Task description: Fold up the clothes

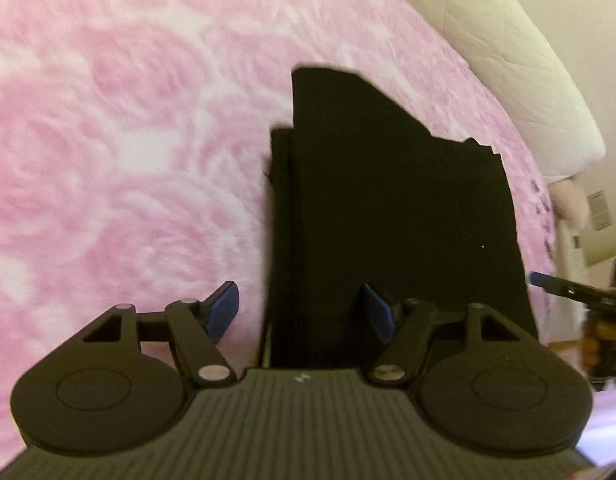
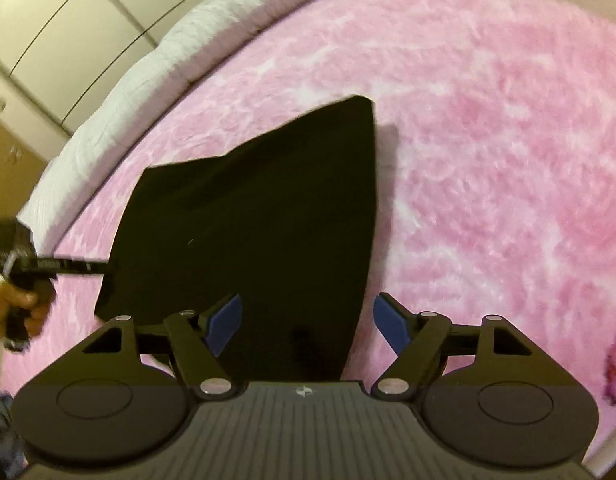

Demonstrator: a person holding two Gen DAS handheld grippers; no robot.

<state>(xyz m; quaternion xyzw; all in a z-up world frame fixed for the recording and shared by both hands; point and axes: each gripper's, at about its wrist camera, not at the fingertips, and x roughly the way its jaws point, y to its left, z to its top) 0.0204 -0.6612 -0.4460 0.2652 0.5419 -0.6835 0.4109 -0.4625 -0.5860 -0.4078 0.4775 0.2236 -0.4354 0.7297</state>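
The folded garment (image 1: 395,216) lies on the blanket (image 1: 128,140), at twelve o'clock from the left gripper (image 1: 302,312). The pillow (image 1: 487,40) lies behind it at two o'clock. The right gripper (image 1: 547,282) reaches in at three o'clock.

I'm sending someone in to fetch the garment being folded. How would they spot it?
Find the bed with the fluffy pink blanket. On it lies a flat, folded black garment. It is the only dark thing on the pink.
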